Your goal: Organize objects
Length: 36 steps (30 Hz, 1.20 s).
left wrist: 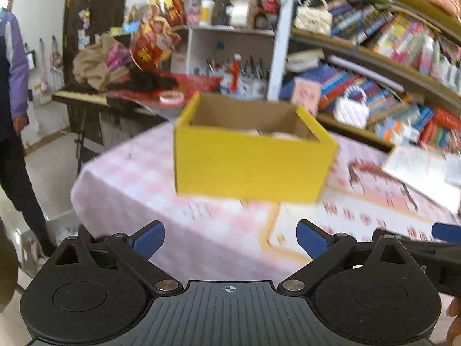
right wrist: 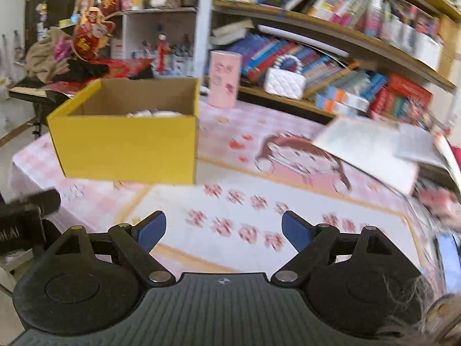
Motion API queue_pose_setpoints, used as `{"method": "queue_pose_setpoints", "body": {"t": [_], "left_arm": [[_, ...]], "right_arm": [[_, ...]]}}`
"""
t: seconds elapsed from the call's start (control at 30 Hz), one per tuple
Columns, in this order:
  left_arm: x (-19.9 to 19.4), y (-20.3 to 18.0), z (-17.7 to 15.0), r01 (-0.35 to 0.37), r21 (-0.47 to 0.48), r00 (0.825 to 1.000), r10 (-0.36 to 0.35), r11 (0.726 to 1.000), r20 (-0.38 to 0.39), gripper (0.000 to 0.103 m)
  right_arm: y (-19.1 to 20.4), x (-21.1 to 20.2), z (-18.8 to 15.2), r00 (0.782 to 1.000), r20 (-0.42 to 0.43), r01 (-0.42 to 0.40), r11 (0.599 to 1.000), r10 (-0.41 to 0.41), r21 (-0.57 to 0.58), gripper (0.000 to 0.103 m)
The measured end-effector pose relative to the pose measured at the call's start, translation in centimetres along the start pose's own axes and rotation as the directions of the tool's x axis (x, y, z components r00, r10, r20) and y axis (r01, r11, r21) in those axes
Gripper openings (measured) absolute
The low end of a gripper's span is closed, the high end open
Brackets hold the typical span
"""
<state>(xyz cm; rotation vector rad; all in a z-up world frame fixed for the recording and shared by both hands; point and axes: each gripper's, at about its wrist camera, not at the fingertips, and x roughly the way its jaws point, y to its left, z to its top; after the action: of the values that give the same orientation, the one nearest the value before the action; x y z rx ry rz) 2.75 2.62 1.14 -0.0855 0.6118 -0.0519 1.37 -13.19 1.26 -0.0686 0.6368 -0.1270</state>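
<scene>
The yellow box (left wrist: 250, 167) stands upright on the bench (left wrist: 224, 239), open top up, near the bench's far left corner. In the left wrist view it sits straight ahead of the left gripper (left wrist: 230, 240), well apart from the blue fingers (left wrist: 149, 240), which are spread wide with nothing between them. In the right wrist view the same box (right wrist: 126, 150) lies ahead and to the left of the right gripper (right wrist: 224, 232), also well apart; these fingers (right wrist: 295, 233) stand apart too, over bare patterned cloth. The box's long axis runs roughly along the bench's near edge, its broad yellow side facing the cameras. Pale things lie inside, too blurred to name. An open book (right wrist: 371, 150) rests toward the bench's right edge, and a pink carton (right wrist: 224, 79) stands by the far edge.
</scene>
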Motion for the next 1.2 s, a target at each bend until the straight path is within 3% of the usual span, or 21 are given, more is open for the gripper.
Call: {"method": "queue_pose_setpoints", "body": {"t": [0.27, 0.47, 0.6, 0.9, 1.2], "left_arm": [[-1.3, -2.2, -1.3, 0.042, 0.096, 0.999, -0.042, 0.995, -0.005, 0.1], [-1.6, -3.7, -1.2, 0.032, 0.143, 0.999, -0.038, 0.989, 0.037, 0.103], [-1.3, -4.4, -1.0, 0.056, 0.138, 0.998, -0.059, 0.989, 0.012, 0.103], [-0.7, -5.9, -1.0, -0.034, 0.168, 0.999, 0.033, 0.985, 0.009, 0.103], [-0.9, -7.1, -1.2, -0.049, 0.21, 0.999, 0.046, 0.977, 0.018, 0.103]], "right_arm": [[-2.0, -2.0, -2.9, 0.993, -0.057, 0.111, 0.979, -0.103, 0.169, 0.096], [-2.9, -2.4, -3.5, 0.987, -0.037, 0.16, 0.974, -0.156, 0.162, 0.099], [-3.8, -2.7, -3.7, 0.983, -0.039, 0.182, 0.966, -0.178, 0.181, 0.1], [-4.8, -2.9, -3.7, 0.983, -0.024, 0.184, 0.967, -0.183, 0.178, 0.103], [-5.7, -3.2, -3.9, 0.977, -0.028, 0.215, 0.959, -0.214, 0.182, 0.103]]}}
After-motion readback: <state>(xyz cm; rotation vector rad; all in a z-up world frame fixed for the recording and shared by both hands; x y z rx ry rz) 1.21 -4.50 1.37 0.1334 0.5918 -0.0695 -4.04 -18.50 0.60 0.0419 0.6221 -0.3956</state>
